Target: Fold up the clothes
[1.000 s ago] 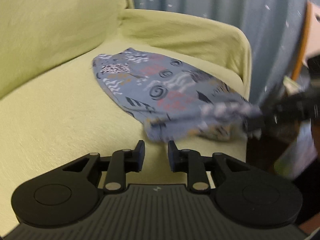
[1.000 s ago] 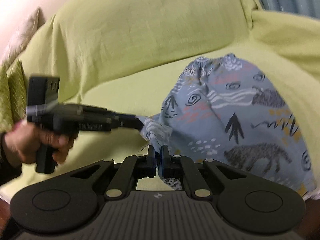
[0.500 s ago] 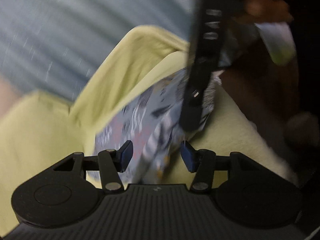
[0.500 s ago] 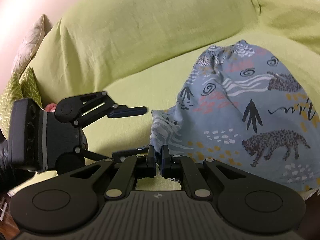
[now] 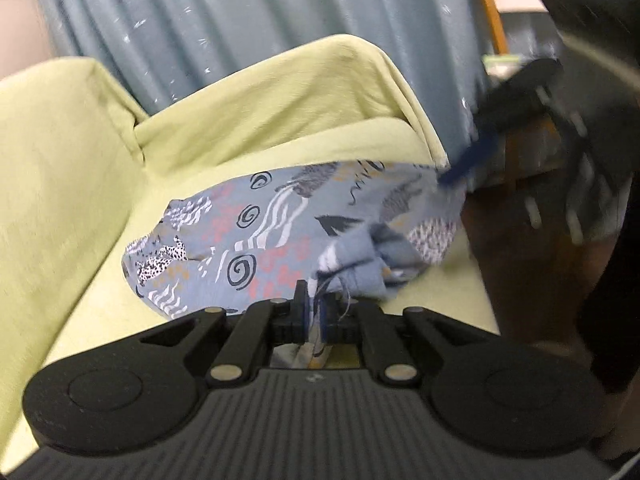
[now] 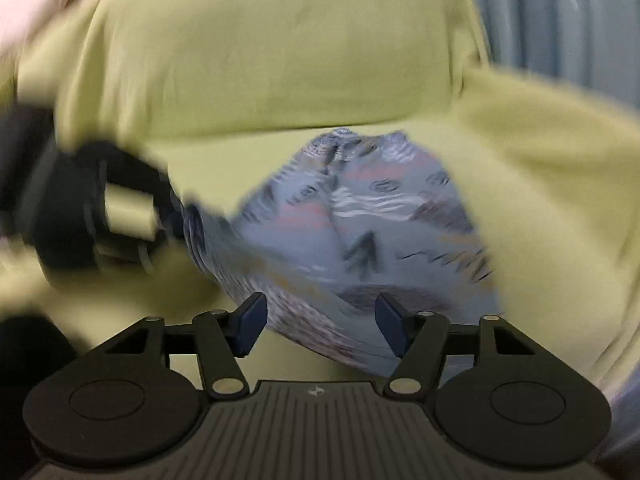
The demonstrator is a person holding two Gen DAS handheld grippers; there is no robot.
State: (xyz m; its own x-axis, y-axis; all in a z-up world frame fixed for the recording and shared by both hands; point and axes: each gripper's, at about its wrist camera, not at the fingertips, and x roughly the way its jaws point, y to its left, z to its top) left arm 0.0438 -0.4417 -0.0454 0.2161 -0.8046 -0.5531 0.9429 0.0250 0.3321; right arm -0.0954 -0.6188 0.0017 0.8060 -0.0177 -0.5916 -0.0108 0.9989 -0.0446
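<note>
A grey-blue patterned garment [image 5: 280, 236] lies on the yellow-green sofa seat [image 5: 100, 320]. My left gripper [image 5: 314, 312] is shut on a bunched corner of the garment at its near edge. My right gripper [image 6: 320, 328] is open and empty, just above the garment's [image 6: 360, 232] near edge. The left gripper shows blurred at the left of the right wrist view [image 6: 100, 216], holding the cloth's left corner. The right gripper shows blurred at the upper right of the left wrist view [image 5: 560, 100].
The sofa backrest [image 6: 260, 48] and armrest [image 5: 300, 92] bound the seat. A blue-grey curtain [image 5: 240, 20] hangs behind. A dark wooden piece of furniture [image 5: 520, 260] stands beside the sofa's right end.
My left gripper has closed on the garment's corner. My right gripper has let go of the cloth and opened, and it has moved toward the other side of the garment.
</note>
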